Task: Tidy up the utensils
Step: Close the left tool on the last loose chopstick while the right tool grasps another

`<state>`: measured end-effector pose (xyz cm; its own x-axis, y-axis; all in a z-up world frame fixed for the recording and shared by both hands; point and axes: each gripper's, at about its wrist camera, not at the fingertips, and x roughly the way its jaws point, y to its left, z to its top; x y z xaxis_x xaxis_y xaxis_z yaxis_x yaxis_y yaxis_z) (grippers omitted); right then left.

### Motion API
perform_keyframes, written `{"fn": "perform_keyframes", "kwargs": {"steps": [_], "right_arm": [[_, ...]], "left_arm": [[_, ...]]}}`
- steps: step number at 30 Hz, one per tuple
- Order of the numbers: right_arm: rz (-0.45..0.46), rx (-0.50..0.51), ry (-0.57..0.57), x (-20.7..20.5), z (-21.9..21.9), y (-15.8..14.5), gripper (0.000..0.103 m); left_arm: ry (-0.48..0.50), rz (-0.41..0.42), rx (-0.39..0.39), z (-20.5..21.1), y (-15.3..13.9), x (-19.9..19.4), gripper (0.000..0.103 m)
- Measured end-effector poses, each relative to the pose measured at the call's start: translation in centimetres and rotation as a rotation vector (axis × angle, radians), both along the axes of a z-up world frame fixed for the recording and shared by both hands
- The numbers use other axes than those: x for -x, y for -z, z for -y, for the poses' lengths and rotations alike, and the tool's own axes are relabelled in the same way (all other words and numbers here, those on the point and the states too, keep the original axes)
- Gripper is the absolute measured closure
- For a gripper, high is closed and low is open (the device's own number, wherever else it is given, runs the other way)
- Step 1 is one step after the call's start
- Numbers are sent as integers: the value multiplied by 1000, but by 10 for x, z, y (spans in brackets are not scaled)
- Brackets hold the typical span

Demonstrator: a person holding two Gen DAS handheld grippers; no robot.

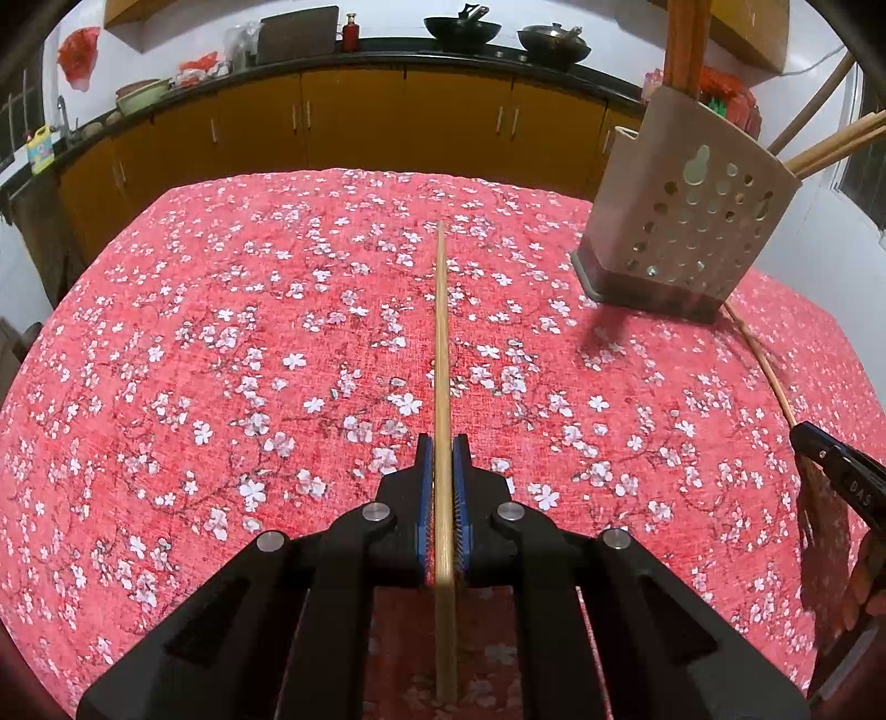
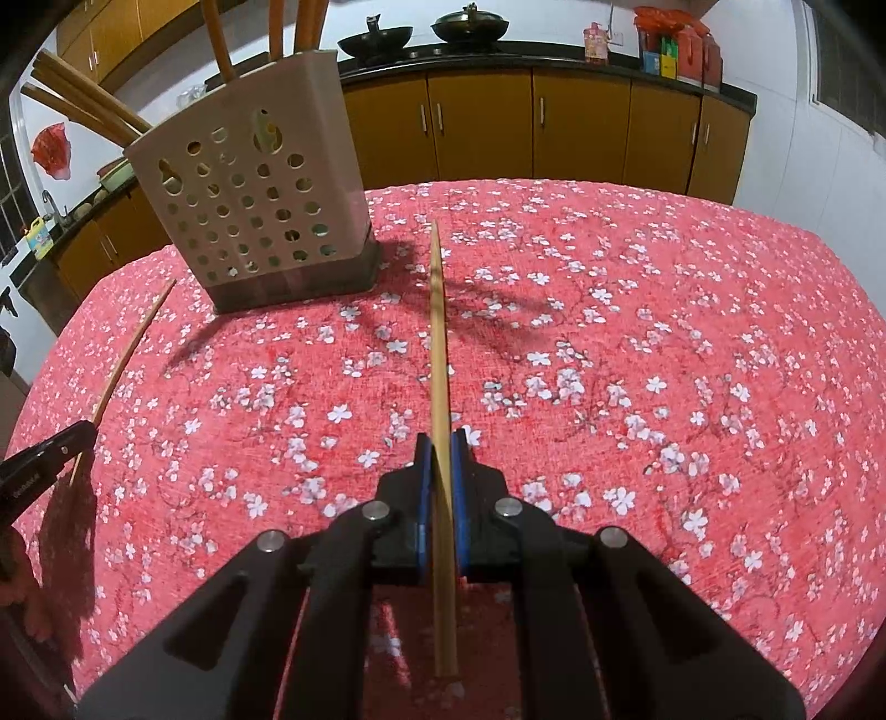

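My left gripper is shut on a wooden chopstick that points straight ahead over the table. My right gripper is shut on another wooden chopstick, held the same way. A beige perforated utensil holder with several chopsticks and wooden utensils in it stands at the far right in the left wrist view and at the far left in the right wrist view. Each gripper's chopstick also shows at the edge of the other's view, near the holder.
The table carries a red cloth with white blossoms. Behind it runs a dark counter with yellow cabinets, woks, bottles and boxes. The right gripper's tip shows at the left wrist view's right edge.
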<state>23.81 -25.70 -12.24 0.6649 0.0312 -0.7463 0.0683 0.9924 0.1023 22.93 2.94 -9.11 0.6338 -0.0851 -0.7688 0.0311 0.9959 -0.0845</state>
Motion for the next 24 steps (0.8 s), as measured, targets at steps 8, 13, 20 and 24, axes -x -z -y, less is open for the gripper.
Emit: {"fn": "perform_keyframes", "kwargs": {"steps": [8, 13, 20, 24], "right_arm": [[0, -1, 2, 0, -2, 0, 95], [1, -1, 1, 0, -2, 0, 95], [0, 2, 5, 0, -1, 0, 95], [-1, 3, 8, 3, -2, 0, 95]], "left_arm": [[-1, 0, 2, 2, -1, 0, 94], [-2, 0, 1, 2, -1, 0, 94], [-3, -1, 3, 2, -1, 0, 94], [0, -1, -27, 8, -2, 6, 94]]}}
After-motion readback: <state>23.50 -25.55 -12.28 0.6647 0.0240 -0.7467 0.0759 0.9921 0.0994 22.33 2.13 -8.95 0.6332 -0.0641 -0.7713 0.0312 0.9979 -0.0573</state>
